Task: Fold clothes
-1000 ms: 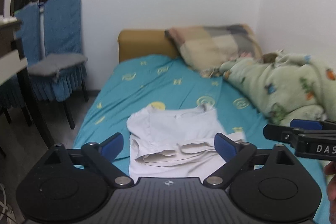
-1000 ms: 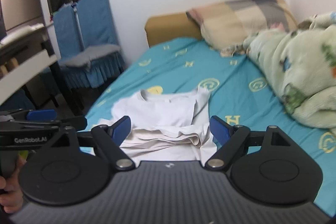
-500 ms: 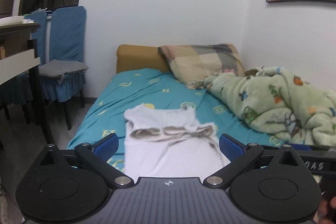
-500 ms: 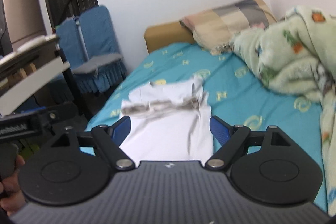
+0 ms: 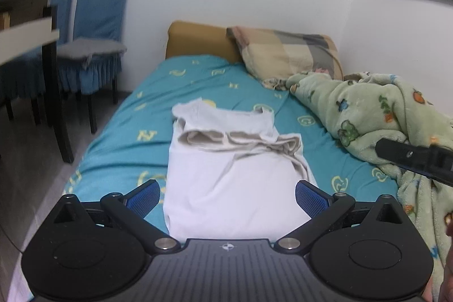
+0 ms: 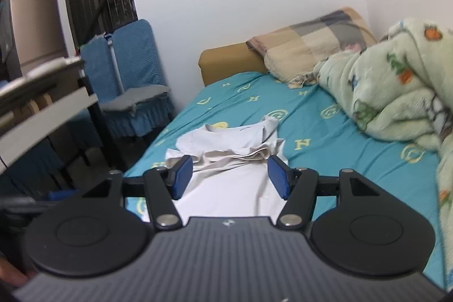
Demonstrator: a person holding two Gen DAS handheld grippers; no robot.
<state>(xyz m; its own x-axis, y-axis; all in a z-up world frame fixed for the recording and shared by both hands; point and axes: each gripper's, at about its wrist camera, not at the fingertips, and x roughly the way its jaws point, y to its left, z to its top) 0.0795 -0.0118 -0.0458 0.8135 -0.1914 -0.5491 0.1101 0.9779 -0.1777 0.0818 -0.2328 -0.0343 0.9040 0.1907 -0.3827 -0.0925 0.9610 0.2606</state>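
Observation:
A white T-shirt (image 5: 232, 177) lies on the teal bed sheet (image 5: 124, 137), its side parts folded in and its hem bunched across the middle. It also shows in the right wrist view (image 6: 229, 160). My left gripper (image 5: 226, 198) is open and empty, held above the shirt's near end. My right gripper (image 6: 230, 177) is open and empty, narrower than the left, above the same shirt. The right gripper's side (image 5: 416, 160) shows at the right of the left wrist view.
A green patterned blanket (image 5: 382, 118) is heaped on the bed's right side. A plaid pillow (image 5: 286, 53) leans on the tan headboard (image 5: 198, 41). Blue-covered chairs (image 5: 93, 27) and a dark table (image 5: 25, 19) stand left of the bed.
Both grippers pulled back and rose from the shirt, leaving it lying longer and flatter on the bed. The right gripper's jaws narrowed somewhat.

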